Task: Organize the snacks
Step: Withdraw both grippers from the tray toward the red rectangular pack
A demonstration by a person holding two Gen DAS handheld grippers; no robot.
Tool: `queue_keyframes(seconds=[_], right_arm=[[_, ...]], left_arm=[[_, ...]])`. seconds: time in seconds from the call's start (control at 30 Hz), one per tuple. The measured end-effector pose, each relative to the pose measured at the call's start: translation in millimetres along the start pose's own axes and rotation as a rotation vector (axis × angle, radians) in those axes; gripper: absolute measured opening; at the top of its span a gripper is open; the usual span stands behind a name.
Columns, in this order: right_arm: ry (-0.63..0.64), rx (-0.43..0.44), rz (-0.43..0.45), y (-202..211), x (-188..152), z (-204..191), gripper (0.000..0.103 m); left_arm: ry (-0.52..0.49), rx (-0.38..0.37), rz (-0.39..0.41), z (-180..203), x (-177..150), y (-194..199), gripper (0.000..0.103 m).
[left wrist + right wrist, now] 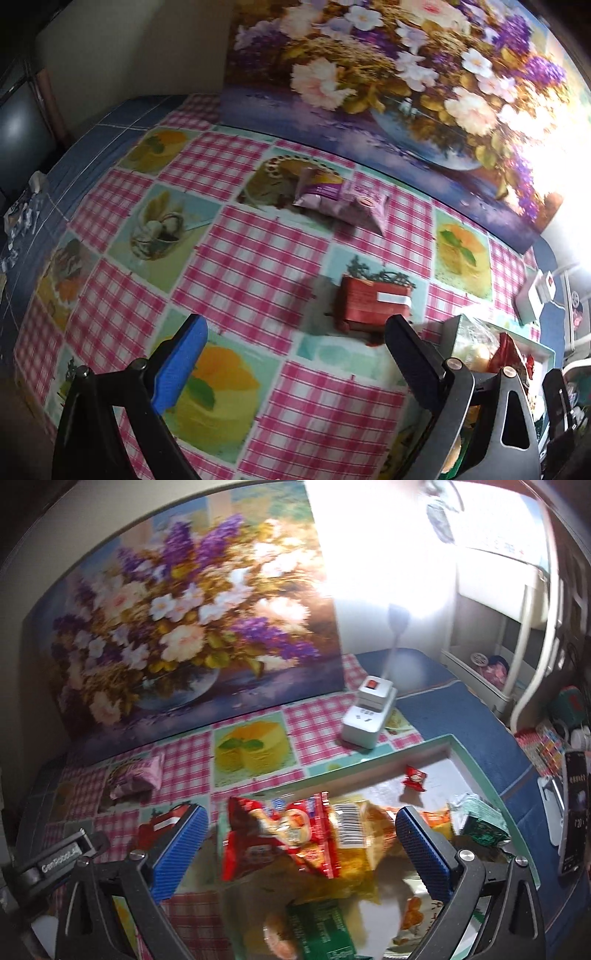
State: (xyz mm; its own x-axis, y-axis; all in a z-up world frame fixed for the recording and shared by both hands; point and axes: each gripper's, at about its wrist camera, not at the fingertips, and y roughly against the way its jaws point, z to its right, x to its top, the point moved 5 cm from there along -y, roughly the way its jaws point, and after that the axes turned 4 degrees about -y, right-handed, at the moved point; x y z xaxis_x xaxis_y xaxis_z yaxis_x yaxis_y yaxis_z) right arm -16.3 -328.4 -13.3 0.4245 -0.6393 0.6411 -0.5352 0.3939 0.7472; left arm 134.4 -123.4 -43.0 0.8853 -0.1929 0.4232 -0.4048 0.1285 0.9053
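We take the tray (pixel 436 746), the largest of the task's things, as our landmark: a shallow box with a pale green rim, standing on the desk (pixel 236 258) under its pink-checked cloth. In the right wrist view it already carries a heap of snack packets, among them a red bag (pixel 273 834) lying over a yellow bag (pixel 354 834), a dark green packet (pixel 480 821) toward its right rim, and a small red candy (pixel 414 777) alone near its far corner.

Two snacks lie outside the tray. The purple packet (pixel 343 197) rests well apart from it, on the far side of the desk near the flower painting (pixel 406 74). The red box (pixel 369 304) lies just beside the tray's left edge, its long axis running roughly across the left wrist view.

The left gripper (pixel 295 350) is the one nearer to that box: the box sits just ahead of it and slightly toward its right finger, the tray further to that side. Its jaws stand wide apart with only cloth between them. The right gripper (pixel 299 843) hangs over the tray's heap, its jaws likewise spread wide and pressing on nothing; the red and yellow bags show between the pads without being clamped.

We judge that the coming pickup falls to the left hand, and that it needs a small shift toward the tray to centre the jaws on the box.
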Motion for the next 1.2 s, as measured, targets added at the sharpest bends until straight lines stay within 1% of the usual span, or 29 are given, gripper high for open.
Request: queue_keyframes(seconds=[0.07,0.33,0.5,0.6,0.73,0.93,1.0,1.1,1.2], right_arm=[[0.024,0.024,-0.006,0,-4,-12,0.103],[0.121,0.085,-0.030,-1,-21,-54,0.103],[0.171,0.121,-0.046,-3,-31,-76,0.103],[0.187,0.138,-0.058,-6,-34,-85,0.103],[0.195,0.150,-0.047,-10,-30,-91,0.103],[0.218,0.171,-0.032,-17,-24,-107,0.103],[0.222,0.184,-0.042,-22,-23,-115,0.103],[0.234,0.212,-0.060,-30,-23,-129,0.103],[0.258,0.221,-0.090,-42,-31,-140,0.103]], left_arm=[[0.021,0.019,0.008,-11,2,1,0.097],[0.092,0.146,0.040,-66,11,9,0.097],[0.136,0.195,0.039,-96,13,10,0.097],[0.147,0.214,0.032,-106,13,7,0.097],[0.162,0.202,0.025,-112,14,3,0.097],[0.140,0.139,-0.003,-105,17,-10,0.097],[0.128,0.124,-0.011,-103,19,-15,0.097],[0.123,0.123,-0.027,-101,20,-21,0.097],[0.095,0.108,-0.035,-94,24,-29,0.097]])
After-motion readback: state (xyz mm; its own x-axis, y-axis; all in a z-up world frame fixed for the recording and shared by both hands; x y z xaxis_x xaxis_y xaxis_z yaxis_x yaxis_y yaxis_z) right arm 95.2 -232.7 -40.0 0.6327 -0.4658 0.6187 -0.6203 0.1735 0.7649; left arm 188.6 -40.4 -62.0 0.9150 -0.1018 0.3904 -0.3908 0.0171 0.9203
